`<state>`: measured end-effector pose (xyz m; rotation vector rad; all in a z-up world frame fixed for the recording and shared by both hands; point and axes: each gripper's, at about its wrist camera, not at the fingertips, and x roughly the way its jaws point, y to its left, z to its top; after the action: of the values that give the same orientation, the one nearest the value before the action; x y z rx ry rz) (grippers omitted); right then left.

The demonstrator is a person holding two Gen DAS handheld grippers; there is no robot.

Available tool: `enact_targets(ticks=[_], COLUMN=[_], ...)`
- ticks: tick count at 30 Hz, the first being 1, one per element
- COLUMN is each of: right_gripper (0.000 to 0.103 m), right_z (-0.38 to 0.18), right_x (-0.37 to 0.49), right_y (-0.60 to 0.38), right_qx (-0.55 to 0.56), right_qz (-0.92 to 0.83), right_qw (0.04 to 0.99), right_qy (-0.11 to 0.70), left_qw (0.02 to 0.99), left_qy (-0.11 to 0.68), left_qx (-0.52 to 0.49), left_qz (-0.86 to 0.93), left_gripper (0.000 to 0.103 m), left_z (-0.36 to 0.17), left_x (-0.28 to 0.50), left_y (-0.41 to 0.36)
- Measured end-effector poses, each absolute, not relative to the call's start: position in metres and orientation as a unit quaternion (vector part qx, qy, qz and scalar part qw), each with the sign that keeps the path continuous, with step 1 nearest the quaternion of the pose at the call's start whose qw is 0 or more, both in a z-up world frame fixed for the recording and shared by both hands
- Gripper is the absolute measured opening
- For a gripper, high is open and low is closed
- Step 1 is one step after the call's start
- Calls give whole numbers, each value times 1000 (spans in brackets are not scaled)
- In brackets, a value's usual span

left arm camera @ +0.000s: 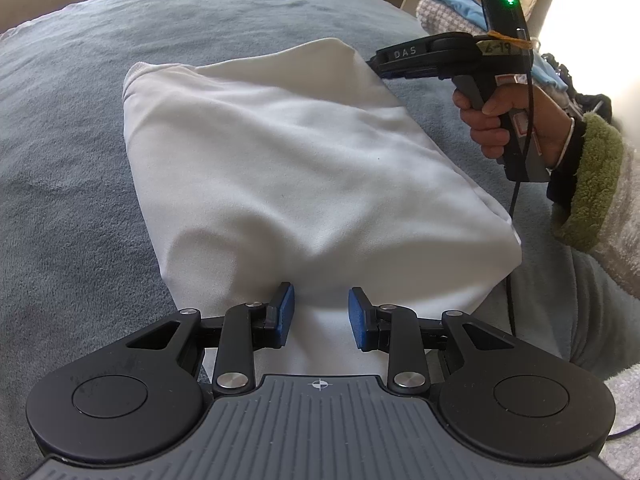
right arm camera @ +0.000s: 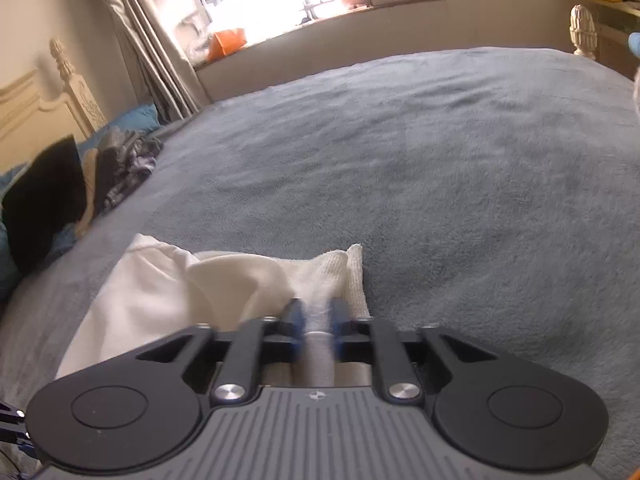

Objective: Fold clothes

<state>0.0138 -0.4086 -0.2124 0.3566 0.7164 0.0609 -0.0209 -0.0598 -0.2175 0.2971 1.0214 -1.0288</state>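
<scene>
White folded garment is laid on the grey-blue bed cover, towards its near edge. Left gripper is held over the garment's near end, jaws parted, pads clear of the cloth. Right gripper is clenched on the garment's ribbed far-right corner; cloth is pinched between blue pads.

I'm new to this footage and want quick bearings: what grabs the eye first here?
A folded white garment lies on a blue-grey blanket, filling the middle of the left view. The left tongs stand open over its near edge. The right tongs, blurred, are pinched on its ribbed far corner.
</scene>
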Motion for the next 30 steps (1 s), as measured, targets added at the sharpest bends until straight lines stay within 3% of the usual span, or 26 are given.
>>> enact_targets(ticks=[9, 30], right_gripper=[3, 5], right_z=[-199, -231], right_x=[0, -12], right_y=[-419, -443], right_qx=[193, 252], right_qz=[17, -12], right_qw=[934, 913], right_qy=[299, 320], left_qw=[733, 726], left_qy=[474, 476], left_qx=[129, 133], left_qz=[-472, -478], left_gripper=[29, 29], left_z=[-214, -214], left_x=[-19, -11], left_y=[-62, -73])
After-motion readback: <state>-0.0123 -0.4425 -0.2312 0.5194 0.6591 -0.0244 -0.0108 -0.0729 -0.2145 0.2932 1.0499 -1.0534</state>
